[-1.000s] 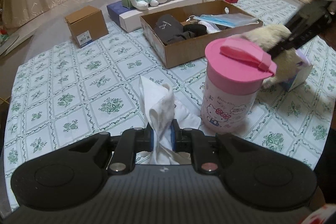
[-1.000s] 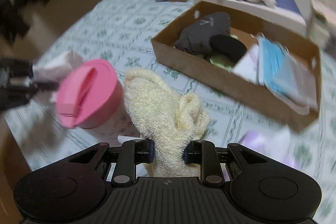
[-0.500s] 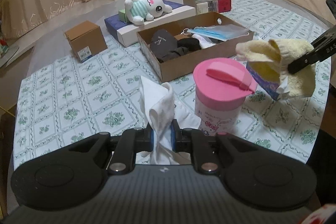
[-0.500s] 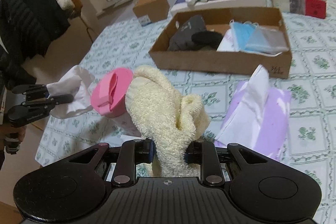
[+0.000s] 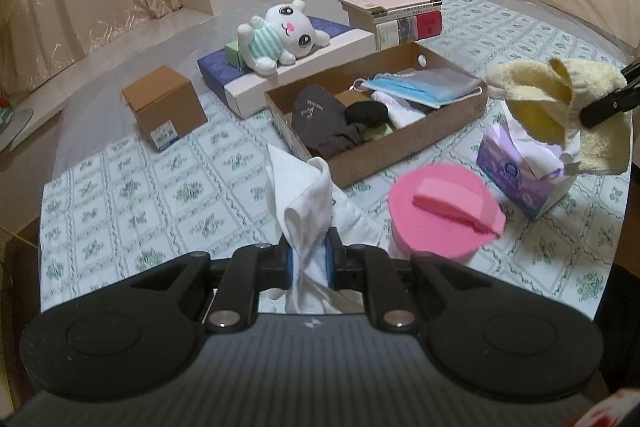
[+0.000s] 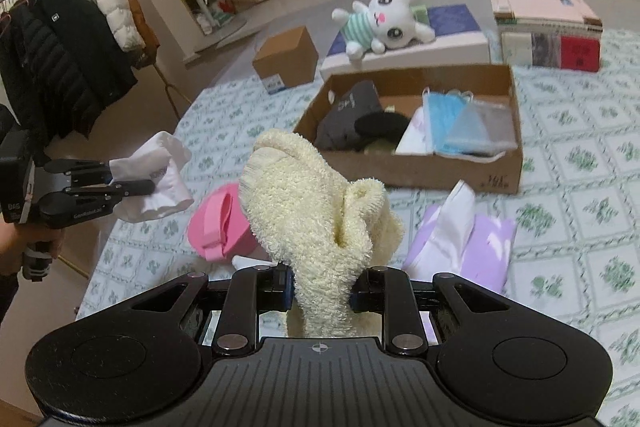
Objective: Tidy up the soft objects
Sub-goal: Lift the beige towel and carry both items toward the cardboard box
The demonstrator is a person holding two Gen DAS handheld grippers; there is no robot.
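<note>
While both tools hang above the surface [image 5: 132, 187] with its green-and-white floral cloth, each has its jaws pressed on a soft piece. Seen from the left wrist, the left tool [image 5: 310, 259] pinches a thin white cotton sock [image 5: 304, 195], whose loose end stands up toward twelve o'clock; the right wrist view shows that same left tool [image 6: 132, 183] at nine o'clock, carried by a person's hand [image 6: 24, 247], with the sock [image 6: 160, 175] clear of the cloth. In its own view the right tool [image 6: 320, 291] grips a fluffy cream-yellow terry sock [image 6: 312, 211] that bulges upward between the jaws, and the left view finds this sock [image 5: 560, 103] up at two o'clock, held in the air by the black fingers [image 5: 608, 103] of the right tool.

Below the cream sock, a lilac soft pack of tissues [image 6: 468, 239] lies on the cloth at about four o'clock of the right wrist view. A white cup with a round pink lid [image 5: 440, 211] stands just to the three o'clock side of the white sock in the left view. Farther off, toward twelve o'clock, an open shallow brown cardboard box [image 6: 400, 167] holds dark folded garments [image 6: 352, 115] and blue face masks [image 6: 448, 123]. Behind it a white plush animal in a striped green shirt [image 6: 380, 23] lies on a flat blue-and-white box [image 6: 440, 35], with a small closed brown carton [image 6: 286, 59] at ten o'clock of it and a stack of books [image 6: 548, 31] at three o'clock.
</note>
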